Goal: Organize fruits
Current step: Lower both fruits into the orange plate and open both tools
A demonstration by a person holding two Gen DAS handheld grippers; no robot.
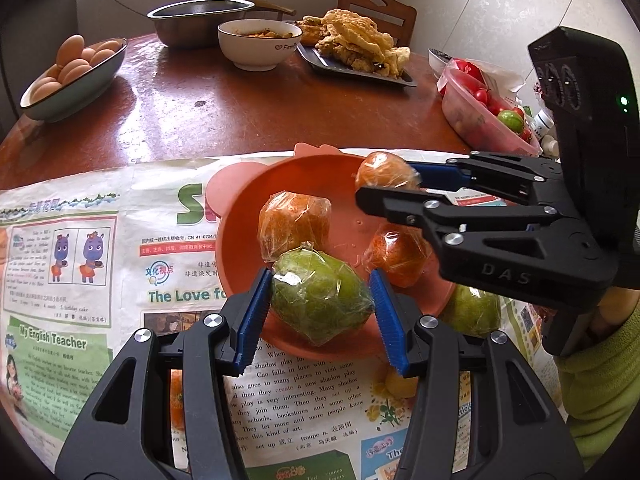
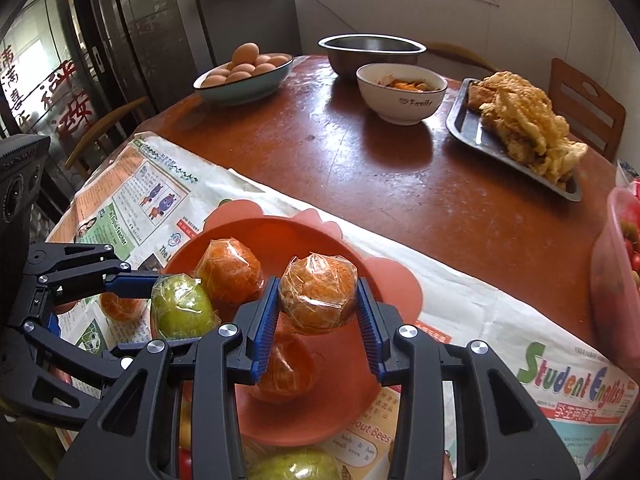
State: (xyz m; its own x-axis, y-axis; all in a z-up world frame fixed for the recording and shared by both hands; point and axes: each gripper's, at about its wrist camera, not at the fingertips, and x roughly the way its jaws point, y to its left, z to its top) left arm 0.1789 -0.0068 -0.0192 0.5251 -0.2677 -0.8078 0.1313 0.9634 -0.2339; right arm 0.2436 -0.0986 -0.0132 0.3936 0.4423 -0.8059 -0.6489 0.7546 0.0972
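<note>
- The left gripper (image 1: 320, 312) is clamped on a wrapped green fruit (image 1: 320, 296), held above the near rim of the orange plate (image 1: 240, 240); both blue pads press its sides.
- The right gripper (image 2: 318, 320) is closed on a wrapped orange (image 2: 318, 294) over the plate's middle, its pads touching both sides.
- Two more wrapped oranges lie in the plate: one (image 1: 294, 224) toward its left side, another (image 1: 400, 256) at the right, just under the right gripper's fingers.
- A second green fruit (image 1: 472, 312) lies on the newspaper (image 1: 80, 280) just outside the plate's right rim.
- The newspaper covers the near edge of the counter (image 1: 240, 112); left of the plate it is bare paper, with open room there.
- Beyond the paper, a wide bare stretch of brown counter separates the plate from the far dishes.
- At the far edge stand a bowl of eggs (image 1: 76, 76), a steel basin (image 1: 192, 20), a white bowl (image 1: 260, 44) and a tray of fried food (image 1: 356, 48); a pink tub of tomatoes (image 1: 480, 112) crowds the right edge.
</note>
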